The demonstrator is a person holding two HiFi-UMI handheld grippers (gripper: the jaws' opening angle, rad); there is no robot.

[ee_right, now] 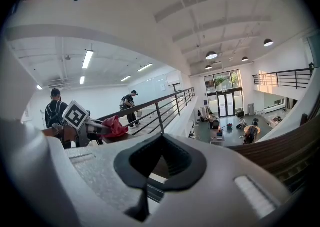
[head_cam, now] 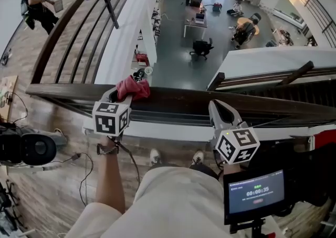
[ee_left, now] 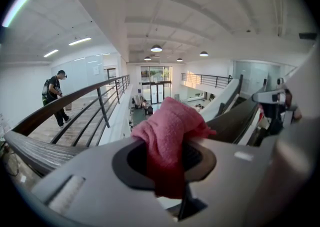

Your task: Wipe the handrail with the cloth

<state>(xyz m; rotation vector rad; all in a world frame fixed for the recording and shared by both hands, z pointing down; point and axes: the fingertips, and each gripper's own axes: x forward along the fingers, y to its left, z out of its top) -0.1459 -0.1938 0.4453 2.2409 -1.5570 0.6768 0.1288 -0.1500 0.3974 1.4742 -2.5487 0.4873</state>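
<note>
Your left gripper (head_cam: pixel 119 94) is clenched on a crumpled pink terry cloth (head_cam: pixel 133 88). Its own view shows the fabric pinched between the two jaws, bunched up above them and hanging down below. The cloth lies against the top of the long dark brown wooden handrail (head_cam: pixel 178 100). It is on the left part of the level run, near the corner where a second rail slopes away toward the upper left. Your right gripper (head_cam: pixel 216 108) is closed on nothing: its own view shows the dark pads drawn together with only open space beyond them. Its tip lies over the same handrail, well to the right of the cloth and apart from it. Whether the tip touches the wood cannot be determined. A dark strap watch (head_cam: pixel 106 149) sits on your left wrist, just behind the left gripper's marker cube. A small black screen showing a timer (head_cam: pixel 255 192) stands at the lower right, below the right gripper. Beyond the sloping rail, a person in dark clothing (head_cam: pixel 38 0) stands on a pale wooden walkway (head_cam: pixel 79 32). Past the handrail, the grey lower floor (head_cam: pixel 176 58) holds a white desk (head_cam: pixel 195 23) and a black office chair (head_cam: pixel 201 47).
</note>
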